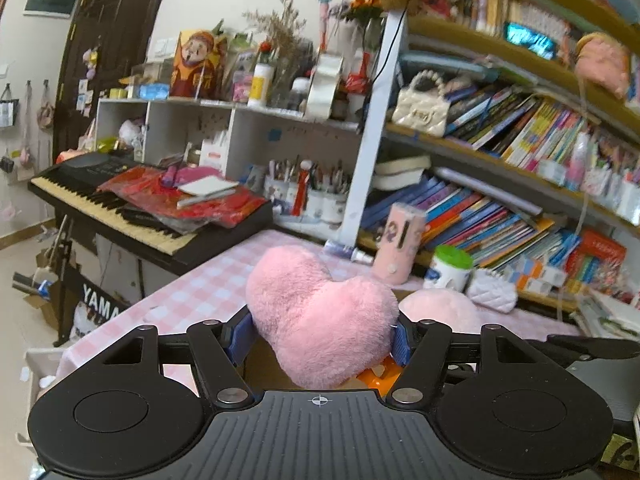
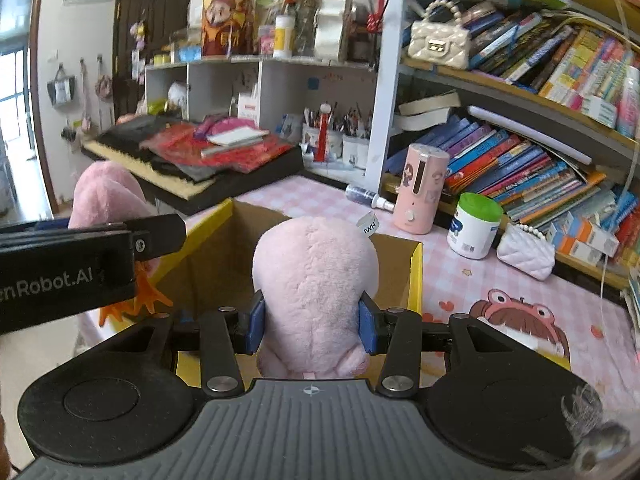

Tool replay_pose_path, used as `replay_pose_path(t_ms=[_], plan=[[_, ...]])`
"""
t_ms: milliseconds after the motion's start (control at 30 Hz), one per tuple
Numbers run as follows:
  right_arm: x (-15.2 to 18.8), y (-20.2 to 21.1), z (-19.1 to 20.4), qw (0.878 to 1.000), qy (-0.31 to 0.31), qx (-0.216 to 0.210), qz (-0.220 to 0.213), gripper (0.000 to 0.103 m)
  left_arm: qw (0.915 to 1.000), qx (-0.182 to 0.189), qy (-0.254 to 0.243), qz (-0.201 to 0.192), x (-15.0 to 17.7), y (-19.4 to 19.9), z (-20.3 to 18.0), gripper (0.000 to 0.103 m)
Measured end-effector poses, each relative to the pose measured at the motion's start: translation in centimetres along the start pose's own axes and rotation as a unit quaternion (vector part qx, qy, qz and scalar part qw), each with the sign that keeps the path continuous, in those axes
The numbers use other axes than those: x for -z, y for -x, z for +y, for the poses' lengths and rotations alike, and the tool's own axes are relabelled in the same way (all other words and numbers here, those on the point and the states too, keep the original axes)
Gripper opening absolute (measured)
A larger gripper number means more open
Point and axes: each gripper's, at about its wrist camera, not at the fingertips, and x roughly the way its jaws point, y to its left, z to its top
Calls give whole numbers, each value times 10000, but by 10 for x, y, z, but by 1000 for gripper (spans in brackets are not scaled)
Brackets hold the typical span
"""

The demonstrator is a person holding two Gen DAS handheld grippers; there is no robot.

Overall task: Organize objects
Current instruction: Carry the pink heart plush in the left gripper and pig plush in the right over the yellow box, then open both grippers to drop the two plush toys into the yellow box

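Left tool (image 1: 322,334) clamped on a pink heart-shaped plush (image 1: 320,320), blue pads (image 1: 240,338) pressed into both sides. Held above a cardboard box (image 1: 264,368), brown inside showing just beneath the plush. Orange plush feet (image 1: 378,376) peeking out under the heart, at the right pad. Second, paler pink plush (image 1: 440,306) just beside and behind the heart.

Right tool (image 2: 312,322) clamped on that pale pink plush (image 2: 314,292), blue pads (image 2: 256,322) squeezing its lower body, white sewn tag (image 2: 370,224) sticking up from its top. Held over the open cardboard box (image 2: 414,276) with yellow-edged flaps; whether touching the box floor, cannot tell. Left tool (image 2: 152,238) reaching in from the left edge of the right wrist view, carrying its pink plush (image 2: 104,196) with orange feet (image 2: 136,300) dangling over the box's left flap.

Box resting on a pink checked tabletop (image 2: 452,280). Beyond the box, near the bookshelf (image 2: 520,92): a pink cylindrical device (image 2: 420,188), a white jar with green lid (image 2: 474,226), a small white quilted purse (image 2: 526,250). Small clear bottle (image 2: 366,196) lying on its side just left of the pink device. Keyboard (image 1: 120,208) piled with red packets to the left, next to the tabletop.
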Motion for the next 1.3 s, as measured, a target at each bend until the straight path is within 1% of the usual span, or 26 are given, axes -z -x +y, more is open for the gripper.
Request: replay_pose_path(t_ms=[200,433,567,700,900,967,1000,1067,1167,1233,1300], plan=[[1,-48,-10,9979,389,-139,495,43,9988,-212,-59,442,8,-43,-1,65],[2,-86,-7,9903,842,-470,998,43,9958,-351,-162,830,12,-76,-5,65],[1,-97,-6,9872,975,-572,1123,44,9941,-358,-156,1014,14,-88,-5,66],[-1,-105,-7,9848,1042,-611,1245,44,9933,-374,-195,1075,16,-94,-8,66],[-1,-116,-10,9829,967,-665,1418,46,9919,-421,-207,1181,18,-100,-7,67],[-2,-117,-9,9820,975,-673,1468,49,9912,-438,-165,1236,19,-101,-6,74],[-2,-117,-8,9813,1005,-676,1493,51,9915,-451,-158,1213,18,-101,-7,77],[-2,-116,-7,9818,987,-641,1492,53,9926,-425,-98,1132,16,-98,-7,88],[-4,-109,-10,9862,878,-576,1277,65,9948,-330,42,960,10,-88,-6,90],[-7,-101,-12,9895,778,-547,1088,68,9962,-284,137,816,7,-81,-5,93],[-10,-87,-15,9931,661,-503,833,74,9976,-254,250,593,3,-69,-3,94]])
